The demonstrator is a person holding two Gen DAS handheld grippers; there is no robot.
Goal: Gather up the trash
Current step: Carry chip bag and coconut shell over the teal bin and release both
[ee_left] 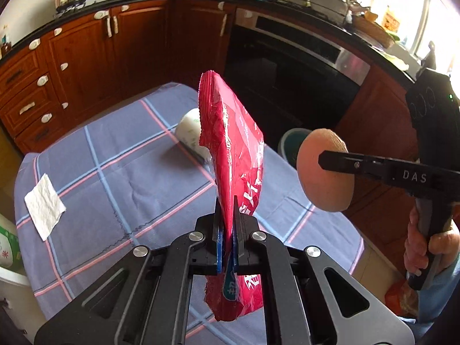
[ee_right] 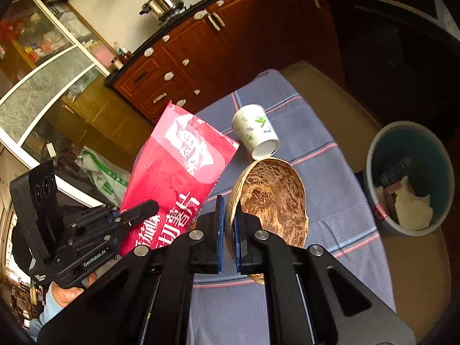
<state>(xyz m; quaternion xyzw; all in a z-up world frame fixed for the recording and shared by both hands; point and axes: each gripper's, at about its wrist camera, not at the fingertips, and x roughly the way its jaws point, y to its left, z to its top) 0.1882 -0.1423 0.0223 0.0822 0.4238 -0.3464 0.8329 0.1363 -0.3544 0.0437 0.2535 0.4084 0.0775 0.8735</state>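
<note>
My left gripper (ee_left: 227,215) is shut on a red snack bag (ee_left: 230,143), which stands up above the table; the bag (ee_right: 178,178) also shows in the right wrist view, at the left gripper's (ee_right: 143,208) tip. My right gripper (ee_right: 228,215) is shut on the rim of a hollow brown shell (ee_right: 273,195), held clear of the cloth. From the left wrist view the shell (ee_left: 319,172) looks tan and round at the right gripper's (ee_left: 325,158) tip. A white paper cup (ee_right: 256,130) with green print lies on its side on the table. A white napkin (ee_left: 44,205) lies flat near the left edge.
The table wears a blue plaid cloth (ee_left: 115,172). A teal bin (ee_right: 408,175) holding some scraps stands on the floor to the right of the table. Wooden cabinets (ee_left: 86,57) and a dark oven (ee_left: 287,66) lie behind. A person's hand (ee_left: 425,247) grips the right tool.
</note>
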